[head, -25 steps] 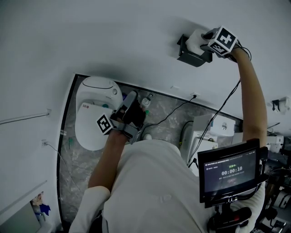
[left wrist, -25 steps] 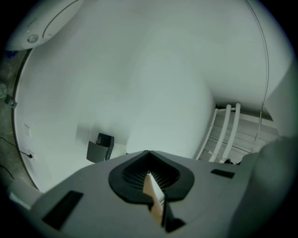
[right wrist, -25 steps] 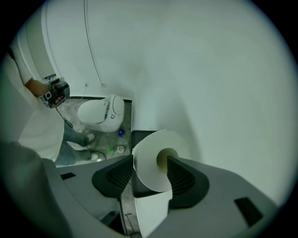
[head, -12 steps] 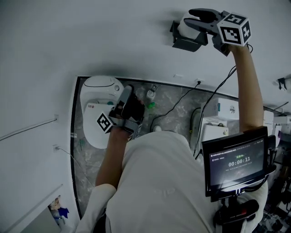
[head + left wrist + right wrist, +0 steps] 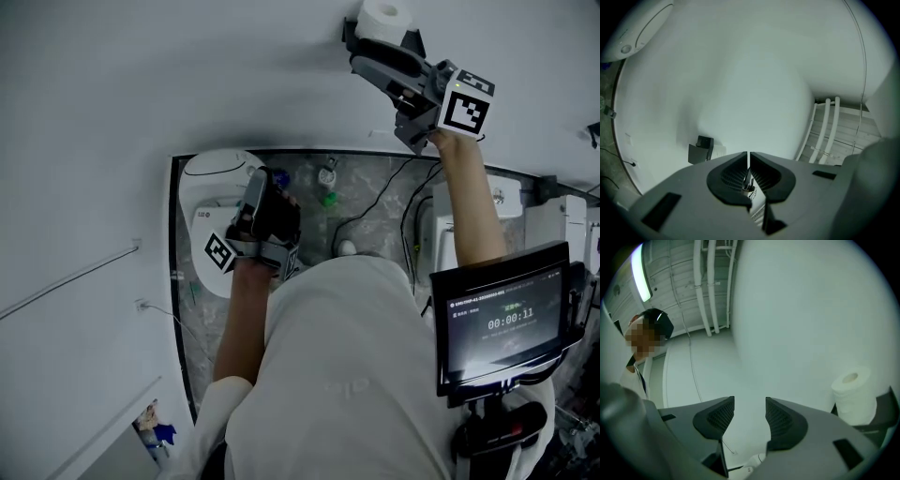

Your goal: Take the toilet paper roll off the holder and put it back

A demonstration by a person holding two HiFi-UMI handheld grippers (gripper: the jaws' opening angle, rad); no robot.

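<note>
The monitor, well below the holder, reads 00:00:11. One toilet paper roll sits on that single holder, its core hole showing. The right gripper is just beside the holder, its jaws wide apart with nothing between them and the roll off to their side. The left gripper, well apart from the holder, has its jaws all but together, gripping nothing.
</note>
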